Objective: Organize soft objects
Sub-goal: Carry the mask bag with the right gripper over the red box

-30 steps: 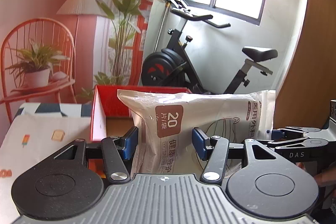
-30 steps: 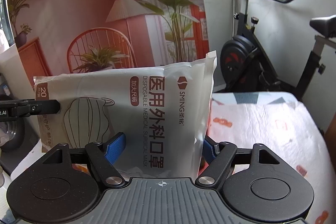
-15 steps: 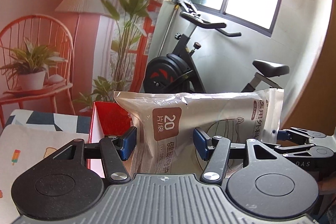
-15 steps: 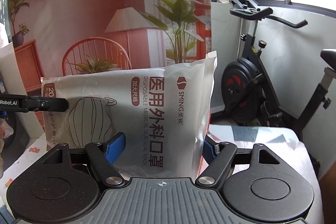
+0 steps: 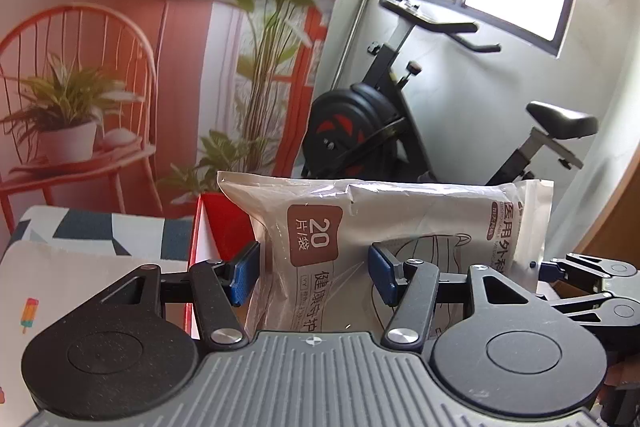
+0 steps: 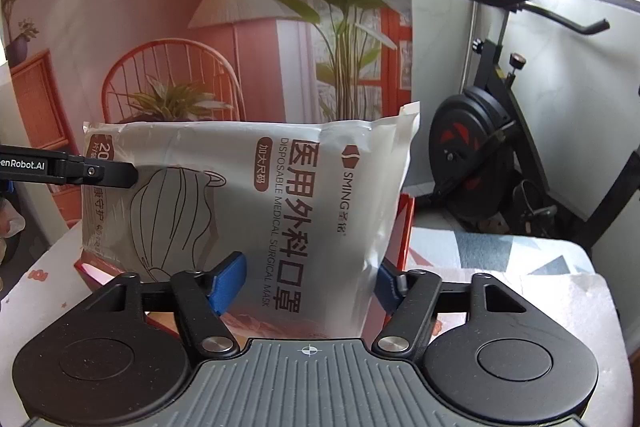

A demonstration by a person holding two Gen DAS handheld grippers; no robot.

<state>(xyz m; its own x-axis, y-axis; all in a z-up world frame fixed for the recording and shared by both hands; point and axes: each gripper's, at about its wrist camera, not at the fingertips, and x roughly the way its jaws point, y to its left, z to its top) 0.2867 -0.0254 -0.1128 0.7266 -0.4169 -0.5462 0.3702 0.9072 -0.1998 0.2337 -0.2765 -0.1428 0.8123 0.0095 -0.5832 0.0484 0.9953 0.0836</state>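
A white bag of disposable masks (image 5: 420,227) hangs upright between both grippers, above an open red box (image 5: 208,223). My left gripper (image 5: 312,277) is shut on the bag's left end, where the brown "20" label is. One of its fingers (image 6: 100,171) lies across the bag's front in the right wrist view. My right gripper (image 6: 308,285) has the bag (image 6: 280,195) between its blue pads. Its jaws are closing and squeezing the right end. The red box (image 6: 404,227) shows behind and below the bag; its inside is mostly hidden.
The box stands on a table with a patterned cloth (image 6: 520,267). An exercise bike (image 5: 380,123) stands by the window behind the table. A printed backdrop (image 5: 120,67) with a chair, a lamp and plants covers the wall. A wooden panel (image 5: 616,211) rises at the right.
Both grippers have carried the bag sideways together, so the background has shifted and the red box now lies under it. The right gripper's pads stand closer together on the bag.
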